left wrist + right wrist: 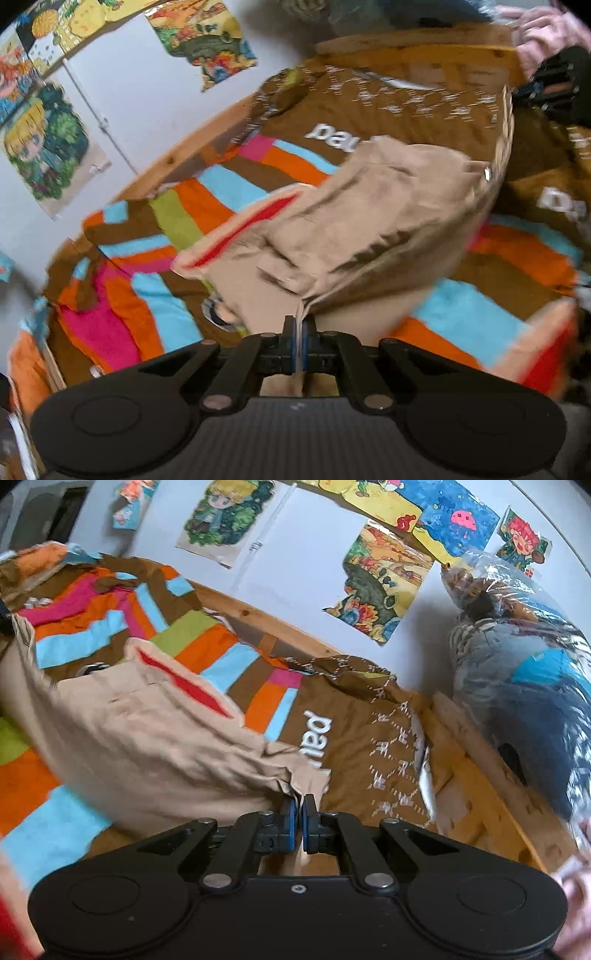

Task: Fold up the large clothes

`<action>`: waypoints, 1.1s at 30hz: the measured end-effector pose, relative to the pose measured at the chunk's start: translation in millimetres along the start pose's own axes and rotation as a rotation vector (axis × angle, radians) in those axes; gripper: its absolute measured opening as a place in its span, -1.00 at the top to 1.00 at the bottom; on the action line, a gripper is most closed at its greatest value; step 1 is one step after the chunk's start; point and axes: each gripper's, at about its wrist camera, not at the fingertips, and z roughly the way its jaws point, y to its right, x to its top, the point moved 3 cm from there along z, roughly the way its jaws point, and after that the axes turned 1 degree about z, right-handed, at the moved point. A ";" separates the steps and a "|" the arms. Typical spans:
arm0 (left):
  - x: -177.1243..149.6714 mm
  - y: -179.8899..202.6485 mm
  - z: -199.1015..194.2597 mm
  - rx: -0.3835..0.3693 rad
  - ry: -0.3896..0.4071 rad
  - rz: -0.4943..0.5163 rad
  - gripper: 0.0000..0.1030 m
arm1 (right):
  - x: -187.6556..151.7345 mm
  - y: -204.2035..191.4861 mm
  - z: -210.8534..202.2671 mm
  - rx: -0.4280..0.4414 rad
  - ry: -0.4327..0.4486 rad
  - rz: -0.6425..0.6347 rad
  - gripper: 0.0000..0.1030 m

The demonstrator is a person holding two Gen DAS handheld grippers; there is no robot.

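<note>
A large beige garment (369, 221) with a red-lined opening hangs lifted over the bed. My left gripper (300, 325) is shut on one edge of it, cloth pinched between the blue pads. In the right wrist view the same beige garment (140, 738) stretches off to the left, and my right gripper (298, 805) is shut on a bunched corner of it. The red lining (188, 686) faces up. The cloth is blurred by motion in both views.
Below lies a striped bedcover (155, 295) in orange, blue, pink and brown, with a brown lettered pillow (351, 746) at its head. A wooden bed frame (472, 775) runs along the poster-covered wall (295, 572). A clear bag of clothes (524, 686) sits at right. A pink sleeve (546, 33) shows top right.
</note>
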 end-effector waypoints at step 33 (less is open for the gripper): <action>-58.5 -88.5 79.9 -0.195 -0.045 -0.419 -0.94 | -86.9 31.7 75.6 0.126 -0.117 0.447 -0.56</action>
